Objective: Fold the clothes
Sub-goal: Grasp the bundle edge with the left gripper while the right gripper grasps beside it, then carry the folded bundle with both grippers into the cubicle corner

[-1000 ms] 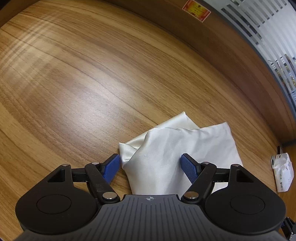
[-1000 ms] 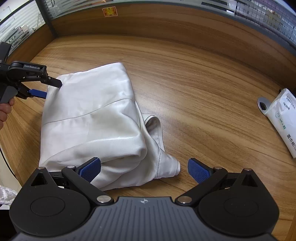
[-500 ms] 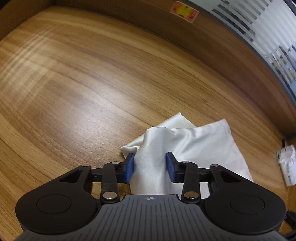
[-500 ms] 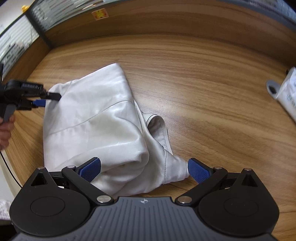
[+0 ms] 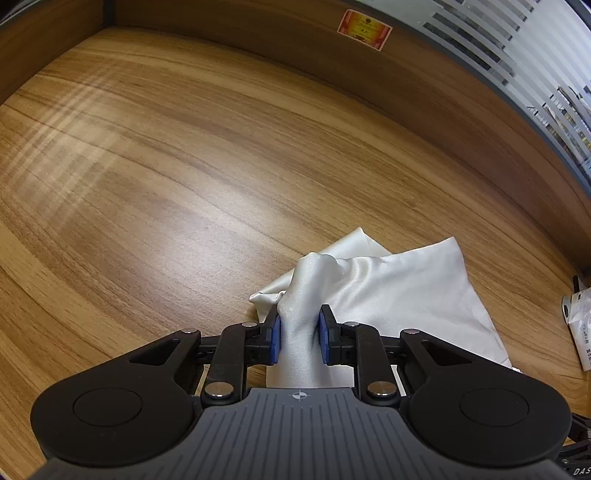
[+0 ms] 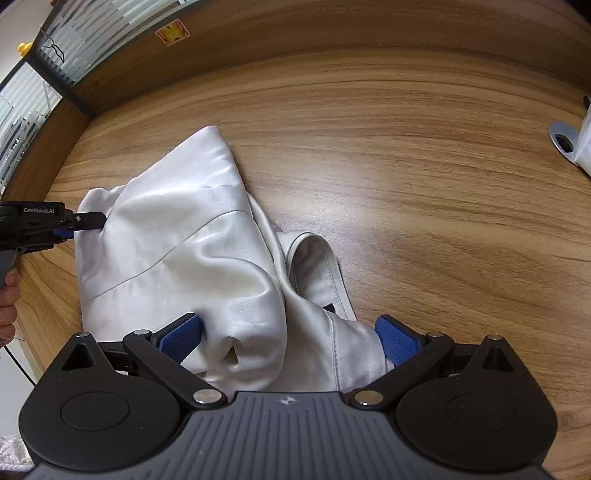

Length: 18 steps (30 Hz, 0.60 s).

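A white satin garment [image 6: 177, 251] lies crumpled on the wooden table [image 6: 406, 206], with a hemmed opening [image 6: 317, 266] on its right side. In the left wrist view my left gripper [image 5: 298, 328] has its blue pads pressed on a raised ridge of the garment [image 5: 399, 295], and its jaws are still closing. The right wrist view shows that left gripper [image 6: 85, 221] biting the garment's far left corner. My right gripper [image 6: 288, 332] is open low over the near end, its blue pads [image 6: 181, 336] standing on either side of the bunched cloth without pinching it.
A white paper packet [image 5: 580, 325] lies at the table's right edge beside a round metal grommet [image 6: 563, 142]. A raised wooden rim with a red sticker [image 5: 364, 28] borders the far side. A person's hand [image 6: 7, 302] holds the left gripper's handle.
The left jaws closed from wide apart onto the cloth and pinched it into a ridge. The right gripper sank and rolled toward the garment, so its fingers now flank the near end.
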Available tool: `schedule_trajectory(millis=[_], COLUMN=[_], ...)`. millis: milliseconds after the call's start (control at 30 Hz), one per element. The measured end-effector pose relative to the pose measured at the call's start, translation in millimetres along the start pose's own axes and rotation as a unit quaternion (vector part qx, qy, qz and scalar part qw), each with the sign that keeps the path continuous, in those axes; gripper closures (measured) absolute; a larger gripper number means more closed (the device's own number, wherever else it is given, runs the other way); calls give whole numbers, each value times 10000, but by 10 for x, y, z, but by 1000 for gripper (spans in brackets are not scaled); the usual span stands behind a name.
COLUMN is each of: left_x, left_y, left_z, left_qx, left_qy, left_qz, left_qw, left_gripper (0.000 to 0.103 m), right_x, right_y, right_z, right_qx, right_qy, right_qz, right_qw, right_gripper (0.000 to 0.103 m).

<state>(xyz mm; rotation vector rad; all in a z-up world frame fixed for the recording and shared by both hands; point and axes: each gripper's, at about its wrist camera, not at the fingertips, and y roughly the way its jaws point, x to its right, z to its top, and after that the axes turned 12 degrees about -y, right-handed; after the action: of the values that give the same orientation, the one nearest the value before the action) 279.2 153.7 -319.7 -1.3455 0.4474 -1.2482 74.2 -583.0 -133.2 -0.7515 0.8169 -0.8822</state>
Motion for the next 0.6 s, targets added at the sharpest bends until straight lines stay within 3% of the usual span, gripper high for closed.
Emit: schedule_trajectory(millis=[200,400,600], left_x=[44,74,123], left_y=[34,71,-9], left_z=[-5,-16,-56], left_qx=[-9,12,231], left_qy=[102,143,283], left_qz=[72,127,79], left_qw=[9999,9998,9993], left_gripper=[81,81,85], right_x=[-17,-40,-69], right_y=[78,87,29], right_z=[36,20,20], right_qx=[14,-24,-21], right_qy=[-96,-149,-182], right_qz=[-59,-43,67], right_qw=[9999,9999,9998], right_gripper=[2,15,57])
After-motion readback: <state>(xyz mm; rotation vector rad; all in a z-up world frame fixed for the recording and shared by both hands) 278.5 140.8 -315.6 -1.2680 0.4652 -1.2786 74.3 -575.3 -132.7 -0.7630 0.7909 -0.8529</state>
